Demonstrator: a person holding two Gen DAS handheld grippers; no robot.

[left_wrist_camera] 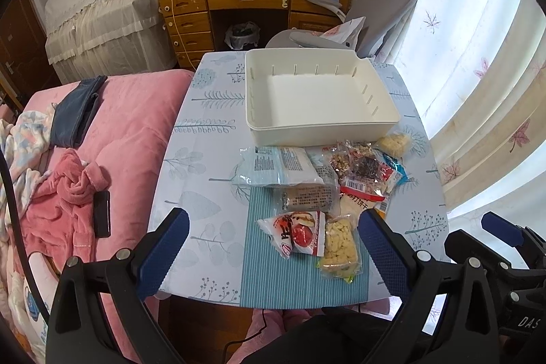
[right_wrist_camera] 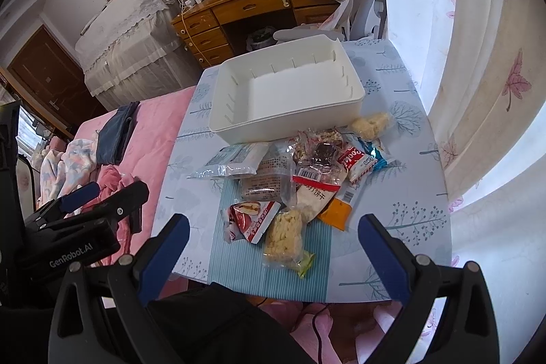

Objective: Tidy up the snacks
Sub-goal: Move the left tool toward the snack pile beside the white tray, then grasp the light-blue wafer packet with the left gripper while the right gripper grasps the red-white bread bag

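Note:
An empty white bin [left_wrist_camera: 317, 91] [right_wrist_camera: 286, 94] stands on the far half of the small table. In front of it lies a heap of snack packets: a red-and-white packet [left_wrist_camera: 300, 232] [right_wrist_camera: 254, 217], a clear pack of yellow puffed cakes [left_wrist_camera: 339, 246] [right_wrist_camera: 285, 236], a pale blue bag [left_wrist_camera: 279, 164] [right_wrist_camera: 235, 159], a brown bar [left_wrist_camera: 309, 197] and a mixed-nut pack [left_wrist_camera: 355, 162] [right_wrist_camera: 320, 152]. My left gripper [left_wrist_camera: 273, 256] hovers open above the table's near edge, before the red packet. Open too, my right gripper [right_wrist_camera: 273, 256] hangs just short of the puffed cakes.
A table [left_wrist_camera: 198, 193] with a leaf-print cloth and a striped mat [right_wrist_camera: 239, 272]. A pink bed [left_wrist_camera: 129, 132] with clothes and a phone [left_wrist_camera: 101, 214] lies left. A grey chair [left_wrist_camera: 385, 5] and a wooden desk [left_wrist_camera: 252, 2] stand behind. Curtains [right_wrist_camera: 477, 91] hang right.

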